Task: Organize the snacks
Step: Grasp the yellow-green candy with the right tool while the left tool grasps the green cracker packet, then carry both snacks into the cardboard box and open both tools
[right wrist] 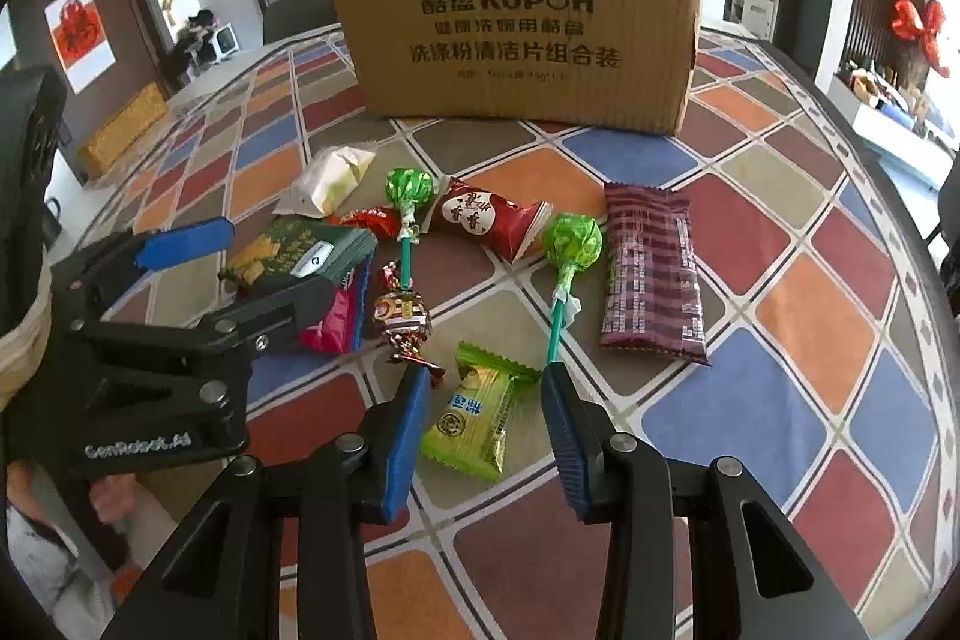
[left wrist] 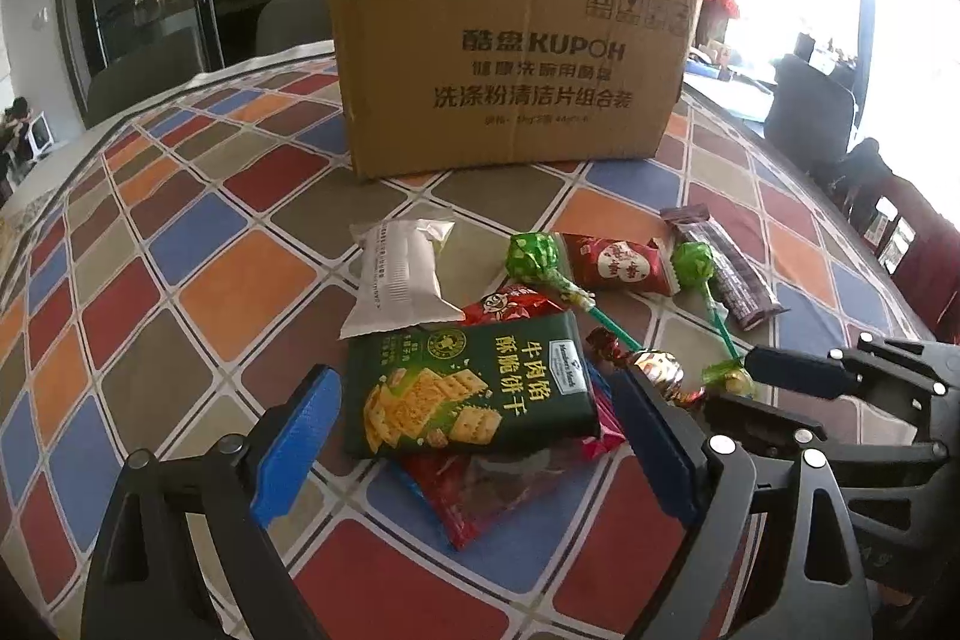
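Observation:
A pile of snacks lies on the checked tablecloth before a cardboard box point(left wrist: 510, 58) point(right wrist: 516, 16). My left gripper point(left wrist: 474, 406) is open, its blue pads on either side of a dark green cracker packet point(left wrist: 474, 388) point(right wrist: 300, 253) that lies on red packets point(left wrist: 480, 490). My right gripper point(right wrist: 486, 412) is open around a small light-green candy packet point(right wrist: 480, 418); it shows in the left wrist view point(left wrist: 798, 382) at right. Two green lollipops point(right wrist: 570, 244) point(right wrist: 408, 190), a red heart-print packet point(right wrist: 486, 220), a purple bar point(right wrist: 651, 268), a white packet point(left wrist: 402, 274) and a foil-wrapped candy point(right wrist: 402, 316) lie around.
The checked tablecloth point(right wrist: 780, 340) covers the table, which falls away at the right edge point(right wrist: 912, 244). Chairs point(left wrist: 810, 112) stand beside it. A yellow box point(right wrist: 120, 130) lies at the far left.

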### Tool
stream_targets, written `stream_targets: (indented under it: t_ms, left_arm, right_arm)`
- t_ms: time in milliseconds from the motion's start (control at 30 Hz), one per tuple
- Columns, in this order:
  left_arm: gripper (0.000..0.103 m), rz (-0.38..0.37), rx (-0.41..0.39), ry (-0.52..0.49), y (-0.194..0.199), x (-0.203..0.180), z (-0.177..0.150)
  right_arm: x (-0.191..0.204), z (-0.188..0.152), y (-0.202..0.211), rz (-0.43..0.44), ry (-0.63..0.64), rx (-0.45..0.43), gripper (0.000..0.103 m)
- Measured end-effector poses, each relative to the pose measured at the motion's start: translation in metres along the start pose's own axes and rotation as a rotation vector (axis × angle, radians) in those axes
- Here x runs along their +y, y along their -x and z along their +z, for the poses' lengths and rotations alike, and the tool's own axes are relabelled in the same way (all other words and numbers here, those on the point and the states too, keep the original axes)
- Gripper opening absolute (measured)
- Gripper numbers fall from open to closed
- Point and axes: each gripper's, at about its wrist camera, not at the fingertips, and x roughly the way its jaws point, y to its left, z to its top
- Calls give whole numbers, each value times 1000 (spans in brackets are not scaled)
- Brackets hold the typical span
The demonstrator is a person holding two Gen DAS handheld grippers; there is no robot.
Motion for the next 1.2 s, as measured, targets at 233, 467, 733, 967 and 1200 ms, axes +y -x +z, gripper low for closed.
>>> stream_targets:
  t_ms: [233, 467, 733, 967, 1200]
  left_arm:
    - [93, -21, 29, 30, -9, 2, 3]
    - [80, -50, 37, 69, -11, 9, 4]
    - [76, -70, 17, 77, -6, 12, 2]
    - [76, -74, -20, 81, 10, 12, 3]
    - [76, -54, -51, 78, 25, 9, 10]
  right_arm:
    - [-4, 2, 1, -13, -19, -4, 21]
    - [-3, 13, 2, -13, -29, -31, 21]
    - [-2, 12, 1, -10, -27, -33, 21]
    - [-2, 14, 5, 3, -35, -47, 21]
    - [-1, 19, 16, 24, -33, -80, 21]
